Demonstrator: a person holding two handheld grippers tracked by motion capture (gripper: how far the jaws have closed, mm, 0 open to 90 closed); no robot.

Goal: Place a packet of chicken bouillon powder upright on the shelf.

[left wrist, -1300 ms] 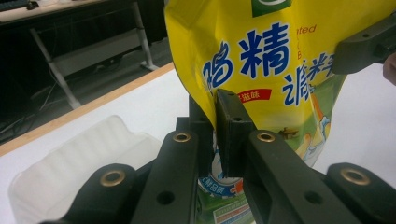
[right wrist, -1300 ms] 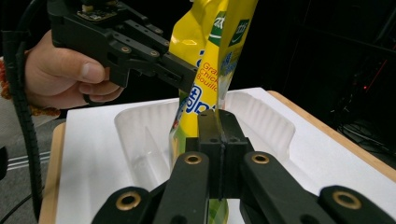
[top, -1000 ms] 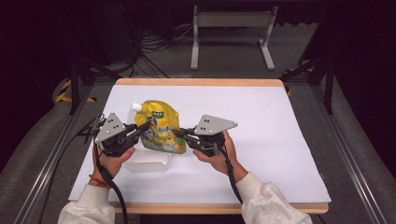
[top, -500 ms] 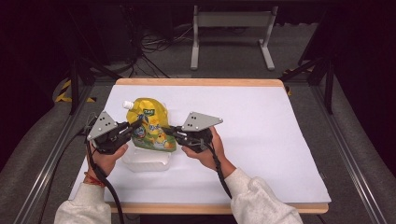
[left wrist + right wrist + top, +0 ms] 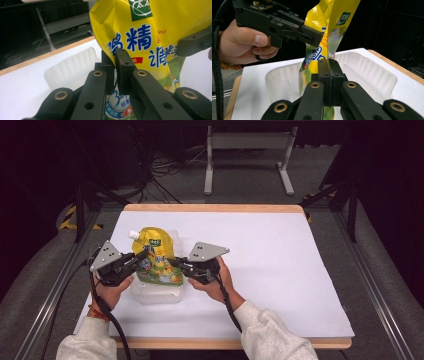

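The yellow spouted refill pouch (image 5: 156,255) hung upright over the clear plastic tray (image 5: 155,292), its lower edge seemingly inside the tray's near wall. The left gripper (image 5: 131,261) had its fingers (image 5: 123,70) clamped on the pouch's left edge above the tray, and the right gripper (image 5: 181,265) had its fingers (image 5: 329,75) pressed together on the right edge. The lift and carry looked done; lowering the pouch fully into the tray and letting go appeared to be left
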